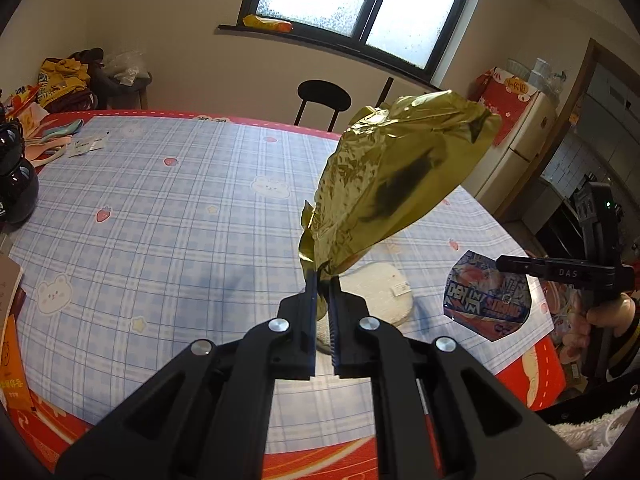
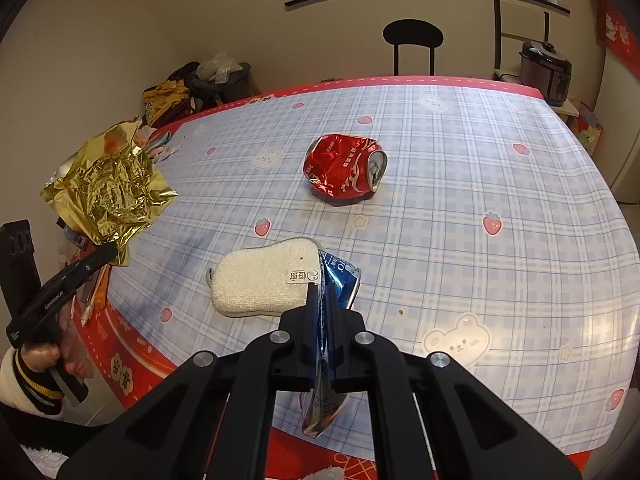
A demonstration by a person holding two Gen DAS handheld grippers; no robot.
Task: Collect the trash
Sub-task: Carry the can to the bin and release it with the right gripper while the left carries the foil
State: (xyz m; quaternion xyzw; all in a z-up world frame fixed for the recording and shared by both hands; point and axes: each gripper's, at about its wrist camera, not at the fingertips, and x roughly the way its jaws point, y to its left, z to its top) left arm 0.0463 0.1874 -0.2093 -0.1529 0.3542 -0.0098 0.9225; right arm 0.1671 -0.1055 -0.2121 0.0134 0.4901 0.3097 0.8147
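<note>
Both tilted down: left gripper [image 1: 323, 278] pinching gold wrapper [image 1: 396, 184], right gripper [image 2: 323, 292] blue packet [image 2: 338, 276].

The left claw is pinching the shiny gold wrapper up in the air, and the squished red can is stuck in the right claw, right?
Not quite. The crushed red can lies loose on the table. The right gripper is pinching a blue snack wrapper, as the right wrist view shows. The left gripper does hold the gold wrapper up.

crinkled glossy gold foil wrapper [image 1: 400, 184], dented shiny metal can [image 2: 346, 170]
</note>
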